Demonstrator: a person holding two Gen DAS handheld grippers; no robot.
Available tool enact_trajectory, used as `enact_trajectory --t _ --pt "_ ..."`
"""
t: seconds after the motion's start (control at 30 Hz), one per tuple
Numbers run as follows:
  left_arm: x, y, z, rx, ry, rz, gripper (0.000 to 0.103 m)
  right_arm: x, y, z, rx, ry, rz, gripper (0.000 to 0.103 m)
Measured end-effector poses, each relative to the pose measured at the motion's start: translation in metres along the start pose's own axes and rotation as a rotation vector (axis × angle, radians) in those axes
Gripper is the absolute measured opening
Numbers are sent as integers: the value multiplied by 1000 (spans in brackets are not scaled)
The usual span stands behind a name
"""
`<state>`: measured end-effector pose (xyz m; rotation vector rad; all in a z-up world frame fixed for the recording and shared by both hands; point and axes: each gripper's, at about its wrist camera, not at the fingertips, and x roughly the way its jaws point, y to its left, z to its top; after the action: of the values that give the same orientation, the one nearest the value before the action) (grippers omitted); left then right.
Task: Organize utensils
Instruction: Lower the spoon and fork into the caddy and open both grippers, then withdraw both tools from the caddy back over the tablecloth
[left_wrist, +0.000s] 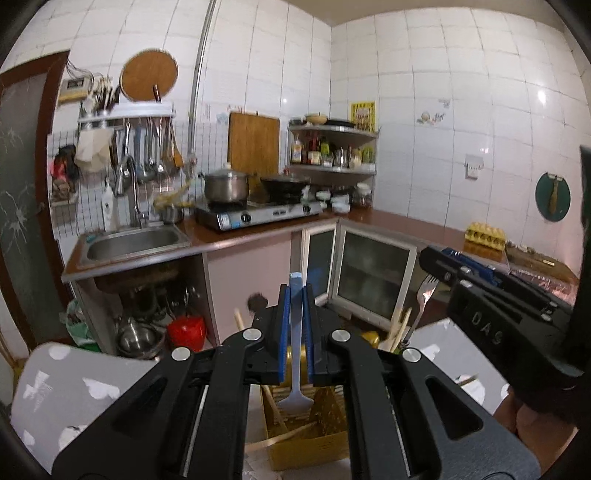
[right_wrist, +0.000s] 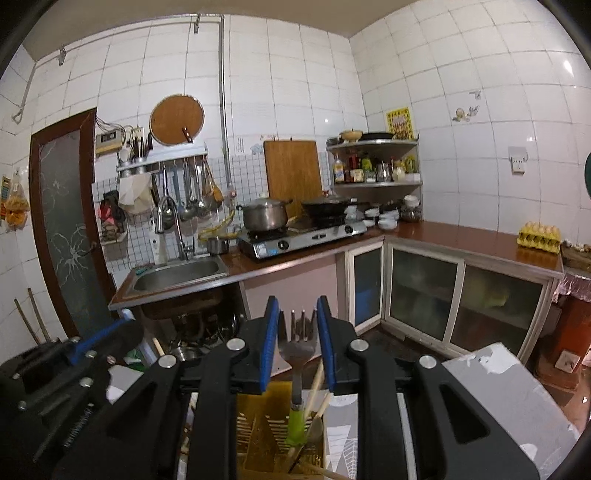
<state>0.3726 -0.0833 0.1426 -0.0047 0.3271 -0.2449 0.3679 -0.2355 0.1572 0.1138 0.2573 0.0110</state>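
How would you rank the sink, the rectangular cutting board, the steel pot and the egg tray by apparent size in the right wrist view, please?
1. sink
2. rectangular cutting board
3. steel pot and egg tray: too alike to rank.

Two tongs are showing: the left tongs (left_wrist: 295, 332) are gripping one pale blue spoon (left_wrist: 295, 369), and the right tongs (right_wrist: 297, 343) are standing spread around one fork (right_wrist: 297, 345). Below both, one yellow slotted holder (right_wrist: 255, 439) is sitting. Beyond the tongs, one lidded pot (right_wrist: 265, 218), one dark wok (right_wrist: 327, 206) and one egg tray (right_wrist: 538, 238) are resting on the desk (right_wrist: 461, 236).
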Motion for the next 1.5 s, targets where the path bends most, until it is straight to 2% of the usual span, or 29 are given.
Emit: enact_trajectory --t 0.27,0.4,0.43,0.5,0.53,0.57,0.6,0.63,0.7,0.83,0.93,1.17,1.33,1.5 --pt "32 19 -39 -22 99 7 6 25 3 -39 -40 102 -10 22" --pt "37 29 -46 -41 141 4 6 30 1 -48 -54 157 -17 22" --pt "34 31 -46 -49 143 6 6 28 0 -48 -54 160 -24 23" --pt "23 35 -42 -60 137 1 7 19 -3 -46 -47 164 -41 36" --pt "15 37 -39 -63 131 3 16 15 -5 -45 -41 160 -43 53" --pt "8 37 -36 -64 126 5 26 5 -7 -43 -35 154 -51 58" --pt "-4 40 -32 -69 116 6 51 -1 -8 -41 -36 155 -57 58" --pt "-18 44 -29 -77 97 11 69 -8 -8 -41 -36 158 -61 58" --pt "-45 52 -25 -89 62 26 78 -26 -9 -40 -31 163 -64 58" --pt "-85 71 -29 -117 76 38 95 -64 -6 -52 -36 184 -71 60" --pt "-110 82 -43 -107 86 68 98 -90 -1 -70 -46 213 -74 62" --pt "-132 106 -106 -106 230 125 98 -132 15 -135 -57 308 -67 63" --pt "-136 120 -156 -90 324 172 98 -138 30 -183 -77 397 -74 65" --pt "-137 130 -186 -58 400 185 98 -138 48 -217 -88 475 -51 65"
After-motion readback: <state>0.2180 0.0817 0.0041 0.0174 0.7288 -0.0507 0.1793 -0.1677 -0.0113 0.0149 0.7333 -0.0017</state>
